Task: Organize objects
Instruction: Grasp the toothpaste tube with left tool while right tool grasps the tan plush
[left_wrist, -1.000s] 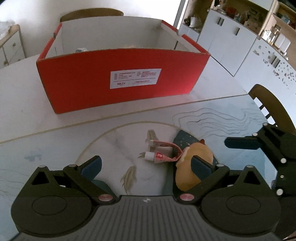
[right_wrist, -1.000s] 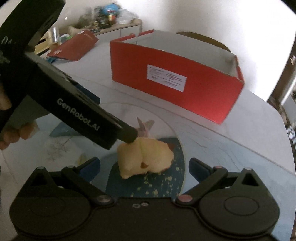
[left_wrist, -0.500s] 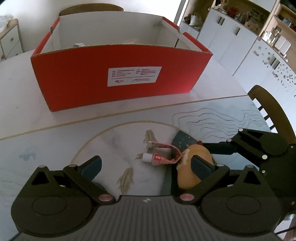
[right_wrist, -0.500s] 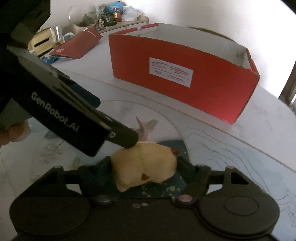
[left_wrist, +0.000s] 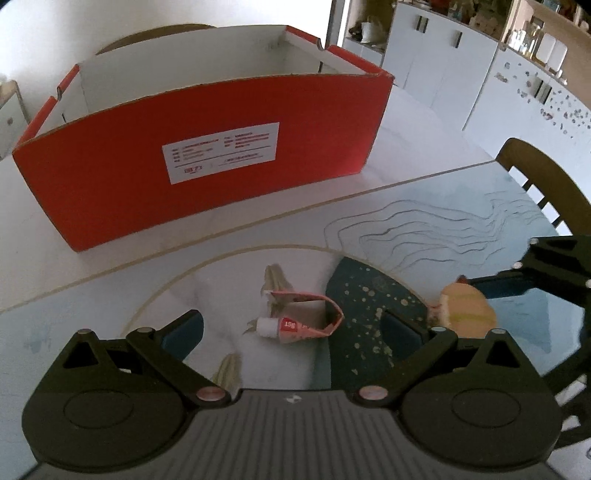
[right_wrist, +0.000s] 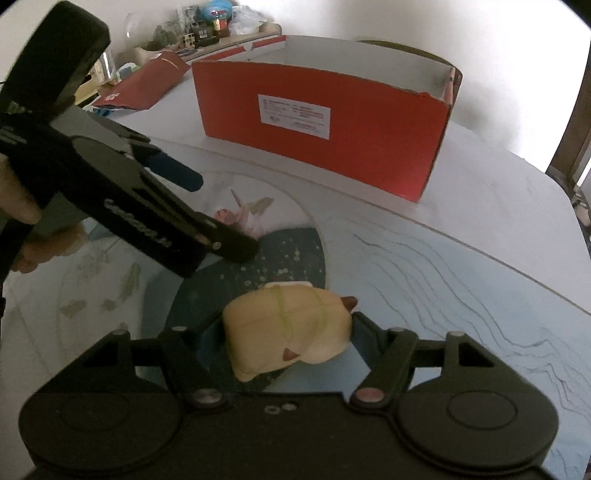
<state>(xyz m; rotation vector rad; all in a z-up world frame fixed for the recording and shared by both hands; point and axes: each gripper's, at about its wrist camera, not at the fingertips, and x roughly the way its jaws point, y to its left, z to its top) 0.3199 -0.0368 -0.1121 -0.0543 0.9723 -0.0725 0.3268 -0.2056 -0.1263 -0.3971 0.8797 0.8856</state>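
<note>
The right gripper (right_wrist: 286, 332) is closing on the yellow toy (right_wrist: 288, 332), while the crumpled tube (left_wrist: 299, 321) lies crosswise just ahead between the open left gripper's (left_wrist: 295, 328) fingers.

Pale patterned table (left_wrist: 424, 221), red open box (left_wrist: 207, 158) on it, bent toothpaste tube (left_wrist: 299, 321) nearer

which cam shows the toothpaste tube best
The left wrist view: the folded toothpaste tube lies unobstructed between the open left gripper fingers. In the right wrist view, only a blurred pink bit peeks past that gripper.
</note>
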